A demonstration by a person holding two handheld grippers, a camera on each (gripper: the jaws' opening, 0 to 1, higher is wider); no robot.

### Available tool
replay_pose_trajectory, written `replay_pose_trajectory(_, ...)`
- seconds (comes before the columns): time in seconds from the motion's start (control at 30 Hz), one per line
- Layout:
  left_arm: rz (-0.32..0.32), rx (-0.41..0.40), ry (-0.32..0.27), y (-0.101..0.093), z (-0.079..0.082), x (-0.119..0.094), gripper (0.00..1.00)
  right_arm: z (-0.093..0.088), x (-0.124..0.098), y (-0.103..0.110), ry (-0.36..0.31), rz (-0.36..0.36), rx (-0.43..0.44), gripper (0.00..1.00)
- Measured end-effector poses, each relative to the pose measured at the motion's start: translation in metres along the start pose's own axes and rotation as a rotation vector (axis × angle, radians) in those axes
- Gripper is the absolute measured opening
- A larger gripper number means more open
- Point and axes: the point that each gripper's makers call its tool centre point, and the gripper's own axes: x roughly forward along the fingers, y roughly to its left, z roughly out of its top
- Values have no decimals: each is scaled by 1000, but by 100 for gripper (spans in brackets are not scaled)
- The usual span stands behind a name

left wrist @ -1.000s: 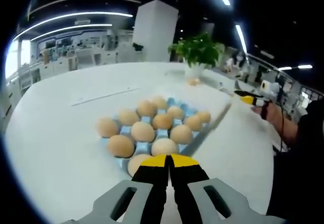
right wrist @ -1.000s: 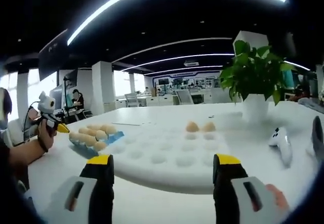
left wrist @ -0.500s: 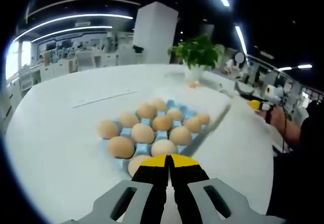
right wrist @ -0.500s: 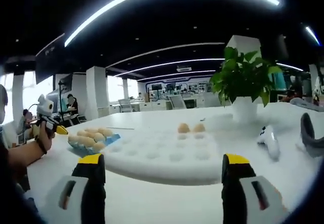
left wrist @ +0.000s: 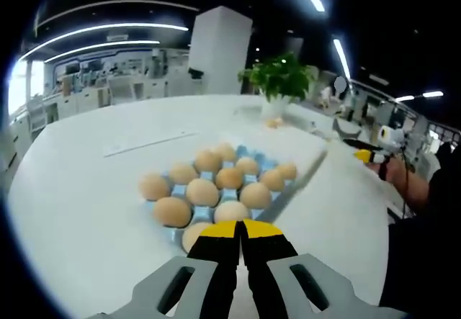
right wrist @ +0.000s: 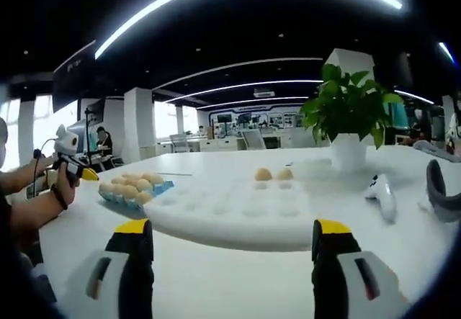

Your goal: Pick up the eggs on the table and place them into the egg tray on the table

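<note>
In the left gripper view, I had the white table (left wrist: 79,211) spread wide at my nine o'clock. The blue egg tray (left wrist: 248,155) sat just ahead of my left gripper (left wrist: 241,234), at twelve o'clock, loaded with brown eggs (left wrist: 203,191) in rows. The nearest egg lay right under my yellow-tipped jaws. Those jaws were pressed together with no gap and nothing between them. To the tray's right edge, at about two o'clock, the white foam tray (left wrist: 306,171) ran away from me, its edge touching the blue tray. Beyond it a potted plant (left wrist: 279,81) stood near the far side of the table. At three o'clock I saw the right gripper (left wrist: 371,153) held by a hand (left wrist: 397,169).

In the right gripper view, at nine o'clock, a hand (right wrist: 54,189) carried the left gripper (right wrist: 72,162) above the table edge. Just right of it lay the blue egg tray (right wrist: 160,188) with its eggs (right wrist: 126,189). The white foam tray (right wrist: 238,214) filled the middle at twelve o'clock, with two eggs (right wrist: 274,174) sitting in hollows along its far edge. My right gripper (right wrist: 232,236) stood spread wide, jaws well apart and gripping nothing. At two o'clock the potted plant (right wrist: 349,121) stood in a white pot. A white game controller (right wrist: 380,193) lay at three o'clock on the table (right wrist: 216,283).
</note>
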Motion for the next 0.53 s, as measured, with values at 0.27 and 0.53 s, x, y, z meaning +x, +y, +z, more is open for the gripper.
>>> replay_pose_trajectory(0.27, -12, 21, -5, -6, 2, 4, 1, -2, -9, -13, -25, -26, 19, 94)
replay_pose_trajectory(0.53, -38, 49, 42, -13, -1, 15, 1, -3, -11, -7, -42, -29, 37, 93)
